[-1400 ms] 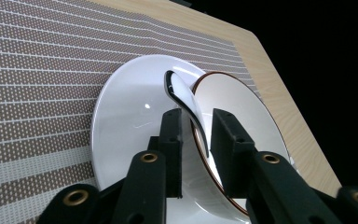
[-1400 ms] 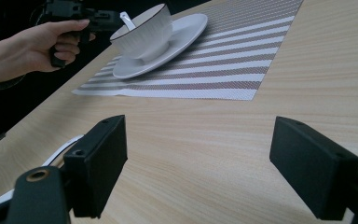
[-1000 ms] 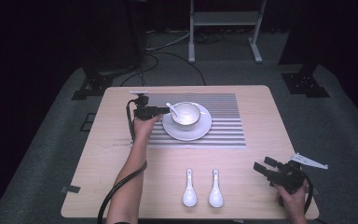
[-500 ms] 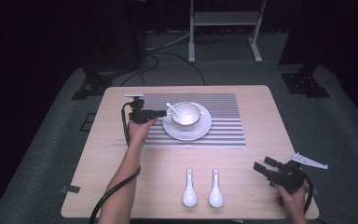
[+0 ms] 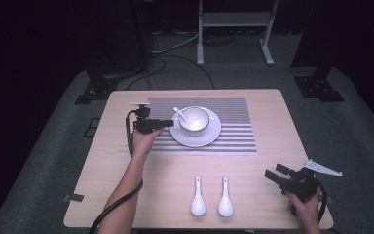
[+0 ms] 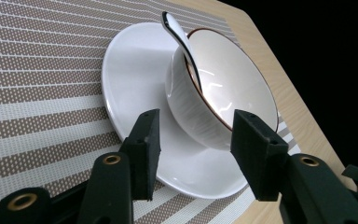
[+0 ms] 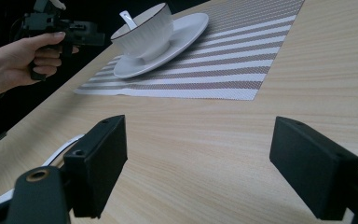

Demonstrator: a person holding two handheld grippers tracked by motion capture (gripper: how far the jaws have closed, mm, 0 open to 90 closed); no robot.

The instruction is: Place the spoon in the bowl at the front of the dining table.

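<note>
Left hand-held gripper [image 5: 169,123] has drawn back from bowl [image 5: 193,120]; both hand-held grippers gape empty.

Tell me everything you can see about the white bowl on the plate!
The bowl is white and glossy, like ceramic, with a thin dark line around its rim and faint ridges outside. It stands upright in the middle of a white plate, which lies on a striped mat. A white spoon leans inside it, handle poking over the rim. Nothing else shows inside. The left tongs sit open in front of it, apparently not touching.
</note>
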